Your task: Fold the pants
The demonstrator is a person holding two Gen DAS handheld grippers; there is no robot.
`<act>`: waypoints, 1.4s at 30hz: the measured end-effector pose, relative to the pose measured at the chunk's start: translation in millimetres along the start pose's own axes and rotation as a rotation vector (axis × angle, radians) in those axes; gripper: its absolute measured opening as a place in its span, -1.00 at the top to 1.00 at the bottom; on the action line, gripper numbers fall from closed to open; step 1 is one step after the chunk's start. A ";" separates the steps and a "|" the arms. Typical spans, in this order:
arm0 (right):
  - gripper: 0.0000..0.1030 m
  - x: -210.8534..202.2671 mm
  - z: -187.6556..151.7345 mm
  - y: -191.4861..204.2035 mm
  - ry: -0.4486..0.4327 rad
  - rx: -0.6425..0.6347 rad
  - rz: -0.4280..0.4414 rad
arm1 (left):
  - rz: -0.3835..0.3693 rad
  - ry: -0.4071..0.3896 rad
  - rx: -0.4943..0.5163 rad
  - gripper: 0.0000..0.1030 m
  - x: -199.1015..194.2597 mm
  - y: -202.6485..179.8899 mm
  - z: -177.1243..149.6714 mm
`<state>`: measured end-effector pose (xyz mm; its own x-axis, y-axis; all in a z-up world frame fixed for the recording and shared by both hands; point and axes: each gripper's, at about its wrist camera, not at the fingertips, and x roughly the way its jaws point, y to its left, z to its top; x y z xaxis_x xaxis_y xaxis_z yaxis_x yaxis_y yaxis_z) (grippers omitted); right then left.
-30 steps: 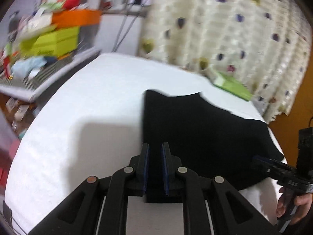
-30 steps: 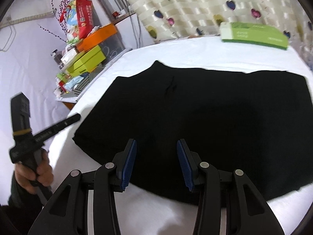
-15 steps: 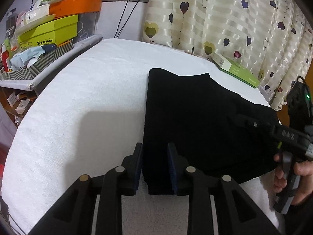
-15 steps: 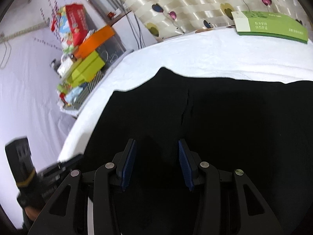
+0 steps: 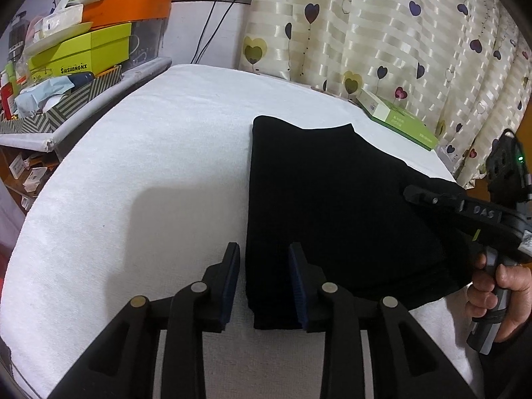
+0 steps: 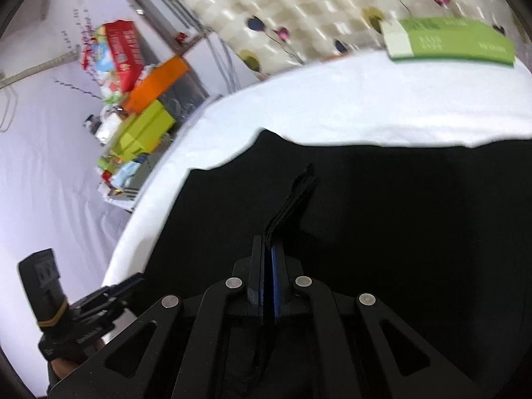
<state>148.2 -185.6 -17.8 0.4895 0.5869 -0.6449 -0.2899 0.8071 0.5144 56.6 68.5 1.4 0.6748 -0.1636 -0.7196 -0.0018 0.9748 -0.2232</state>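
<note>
Left gripper [image 5: 264, 279] low over white table [image 5: 149, 166], jaws now parted astride pants [image 5: 332, 199] edge, previously clamped. Right gripper [image 6: 268, 249] now pinching pants fold, previously spread.

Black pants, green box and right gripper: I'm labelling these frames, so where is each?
black pants [image 5: 332, 206], left wrist view, middle of the fabric.
green box [image 6: 459, 40], right wrist view, top face.
right gripper [image 6: 271, 259], right wrist view, between the fingers.

Two readable marks from my left wrist feed — "SUISHANGNX" on the yellow-green box [image 5: 79, 55] on the shelf, and "DAS" on the right gripper [image 5: 409, 194] body. Print on the green box [image 5: 397, 118] — too small to read.
</note>
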 end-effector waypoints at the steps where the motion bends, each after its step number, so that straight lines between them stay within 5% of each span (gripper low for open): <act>1: 0.94 1.4 -1.8 -2.1 0.005 0.011 0.003 | 0.001 0.000 0.002 0.36 -0.2 -0.3 0.0; 18: 0.93 -9.3 -5.0 -6.0 -0.011 0.006 -0.026 | -0.011 -0.049 -0.010 0.37 -18.2 -0.6 0.8; 27: 0.93 -26.7 -8.5 -6.8 -0.041 -0.023 -0.119 | -0.063 -0.049 0.038 0.37 -11.7 -23.0 4.5; 32: 0.93 -38.8 -20.5 14.6 -0.054 -0.105 -0.099 | -0.044 -0.010 0.094 0.37 -2.1 -35.3 -4.3; 36: 0.92 -24.2 -39.0 34.1 0.019 -0.242 -0.152 | -0.038 0.004 0.122 0.36 0.7 -40.1 -4.9; 42: 0.85 -37.8 -38.1 42.8 -0.001 -0.283 -0.224 | -0.012 0.004 0.143 0.35 -5.0 -47.3 -6.4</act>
<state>85.9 -170.8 7.1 0.5673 0.3937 -0.7233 -0.3914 0.9017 0.1839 48.5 22.3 11.3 0.6714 -0.1755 -0.7200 0.1112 0.9844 -0.1363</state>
